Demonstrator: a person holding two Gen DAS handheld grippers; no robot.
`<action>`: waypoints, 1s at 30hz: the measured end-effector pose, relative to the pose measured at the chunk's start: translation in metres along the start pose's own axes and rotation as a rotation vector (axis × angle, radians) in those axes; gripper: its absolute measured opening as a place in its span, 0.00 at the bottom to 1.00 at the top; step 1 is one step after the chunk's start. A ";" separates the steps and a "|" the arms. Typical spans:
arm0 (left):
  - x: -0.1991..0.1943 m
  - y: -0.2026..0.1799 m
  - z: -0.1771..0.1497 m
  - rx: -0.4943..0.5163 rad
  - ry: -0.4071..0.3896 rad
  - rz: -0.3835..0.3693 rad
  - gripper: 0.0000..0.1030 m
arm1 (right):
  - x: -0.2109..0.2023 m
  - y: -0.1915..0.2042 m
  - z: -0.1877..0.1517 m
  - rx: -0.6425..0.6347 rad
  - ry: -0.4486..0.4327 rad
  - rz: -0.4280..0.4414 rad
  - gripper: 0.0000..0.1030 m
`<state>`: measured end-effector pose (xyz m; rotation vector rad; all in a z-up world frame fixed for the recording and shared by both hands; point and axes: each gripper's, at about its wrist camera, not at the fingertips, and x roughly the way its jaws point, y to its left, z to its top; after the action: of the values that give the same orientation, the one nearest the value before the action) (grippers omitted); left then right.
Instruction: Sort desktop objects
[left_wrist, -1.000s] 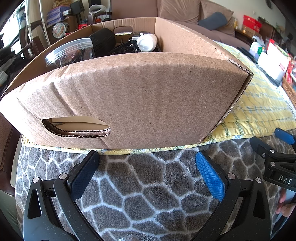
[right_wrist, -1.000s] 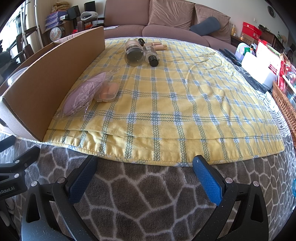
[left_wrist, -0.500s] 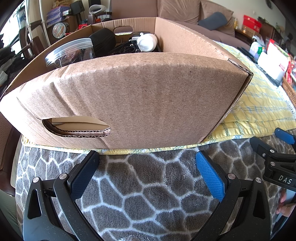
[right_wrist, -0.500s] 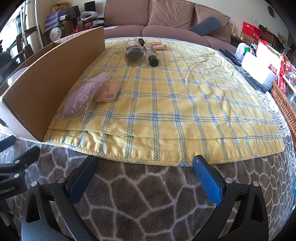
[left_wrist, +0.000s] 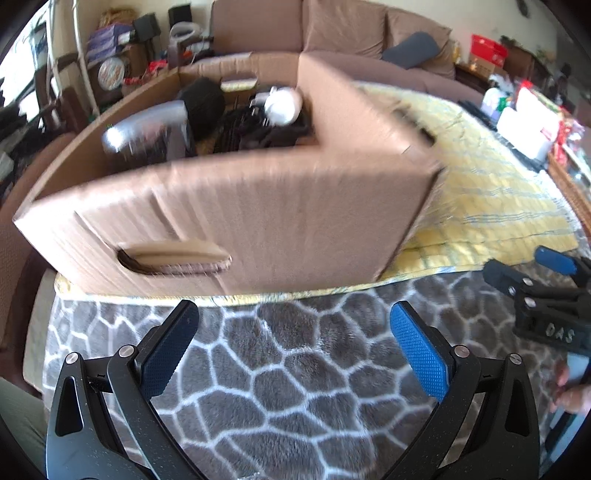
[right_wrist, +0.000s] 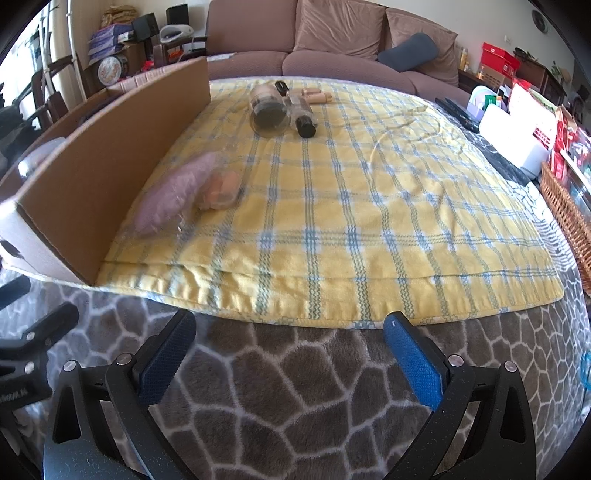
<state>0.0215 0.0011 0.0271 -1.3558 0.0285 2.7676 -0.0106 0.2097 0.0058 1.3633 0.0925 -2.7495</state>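
cardboard box (left_wrist: 229, 221) stands directly ahead of left gripper (left_wrist: 293, 325), jaws apart, nothing held. right gripper (right_wrist: 290, 334) likewise spread and unloaded; jar (right_wrist: 269, 110) and bottle (right_wrist: 303, 116) lie far across yellow cloth (right_wrist: 369, 206). legible: "das".

We see a cardboard box (right_wrist: 110, 162) on the left part of a blanket (right_wrist: 369, 221), which lies on a rug (right_wrist: 295, 387). Inside the box (left_wrist: 240, 206): a jar (left_wrist: 144, 129) at left, a round item (left_wrist: 282, 105) further back. Right of the box, a bag (right_wrist: 173, 195) touches its wall; bottles (right_wrist: 280, 107) lie far behind. Sofa (right_wrist: 332, 40) behind all.
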 end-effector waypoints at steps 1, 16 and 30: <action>-0.009 -0.002 0.003 0.028 -0.027 -0.004 1.00 | -0.004 -0.001 0.002 0.006 -0.011 0.005 1.00; -0.073 -0.003 0.110 0.170 -0.158 -0.152 1.00 | -0.067 -0.018 0.075 0.035 -0.145 0.056 1.00; -0.019 -0.037 0.241 0.294 -0.169 -0.190 1.00 | -0.031 -0.019 0.150 -0.066 -0.156 0.107 1.00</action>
<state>-0.1547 0.0474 0.1904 -0.9963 0.2718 2.5825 -0.1122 0.2166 0.1212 1.1003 0.0978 -2.7255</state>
